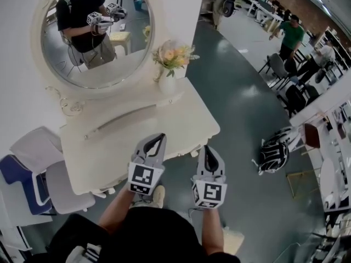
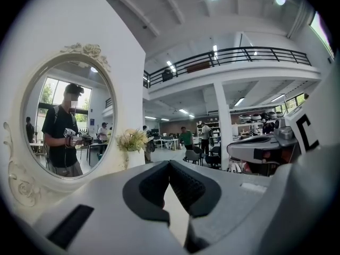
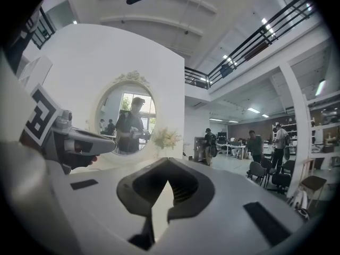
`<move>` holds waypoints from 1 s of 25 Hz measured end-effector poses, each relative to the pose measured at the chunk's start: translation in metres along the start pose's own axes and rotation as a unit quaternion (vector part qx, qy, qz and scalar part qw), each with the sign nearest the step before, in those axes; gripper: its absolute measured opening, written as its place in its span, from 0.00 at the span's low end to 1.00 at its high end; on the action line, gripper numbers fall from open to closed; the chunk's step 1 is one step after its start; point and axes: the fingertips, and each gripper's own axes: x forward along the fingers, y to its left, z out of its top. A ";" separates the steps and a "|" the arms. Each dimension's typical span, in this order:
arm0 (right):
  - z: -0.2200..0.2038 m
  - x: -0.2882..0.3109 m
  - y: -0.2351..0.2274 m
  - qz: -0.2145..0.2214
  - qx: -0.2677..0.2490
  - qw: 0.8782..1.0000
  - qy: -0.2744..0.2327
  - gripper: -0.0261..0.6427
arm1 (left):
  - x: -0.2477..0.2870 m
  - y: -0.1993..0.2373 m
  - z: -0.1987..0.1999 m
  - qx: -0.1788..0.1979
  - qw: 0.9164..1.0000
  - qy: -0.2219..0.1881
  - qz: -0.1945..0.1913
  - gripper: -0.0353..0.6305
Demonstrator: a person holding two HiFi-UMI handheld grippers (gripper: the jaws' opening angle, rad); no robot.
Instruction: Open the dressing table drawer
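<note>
The white dressing table (image 1: pixel 184 126) stands below a round mirror (image 1: pixel 93 37), with a vase of flowers (image 1: pixel 171 64) at its back right. I cannot see its drawer front, which is hidden under the top's front edge. My left gripper (image 1: pixel 158 139) hovers over the table's front edge, jaws shut and empty. My right gripper (image 1: pixel 209 149) hangs just off the front right corner, also shut on nothing. In the left gripper view the left gripper (image 2: pixel 169 163) points at the mirror (image 2: pixel 66 121) and flowers (image 2: pixel 133 141). The right gripper view shows the right gripper (image 3: pixel 168 161) tips meeting.
A white stool (image 1: pixel 64 188) and a blue chair (image 1: pixel 19 178) stand left of the table. A black-and-white helmet-like object (image 1: pixel 274 153) lies on the grey floor at right. People, chairs and desks fill the hall at the back right (image 1: pixel 290 34).
</note>
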 end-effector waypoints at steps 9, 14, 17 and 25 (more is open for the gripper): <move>-0.001 0.046 0.007 0.007 -0.004 1.000 0.002 0.04 | 0.025 0.038 -0.005 0.000 1.000 0.004 0.007 0.06; -0.004 0.078 0.010 0.026 -0.005 1.000 0.001 0.04 | 0.042 0.059 -0.008 -0.002 1.000 0.007 0.024 0.06; -0.004 0.098 0.007 0.042 -0.002 0.999 -0.001 0.04 | 0.053 0.067 -0.009 -0.005 0.999 0.010 0.039 0.06; -0.028 0.157 -0.009 0.090 0.012 0.996 0.025 0.04 | 0.094 0.088 -0.027 -0.024 0.995 0.035 0.086 0.06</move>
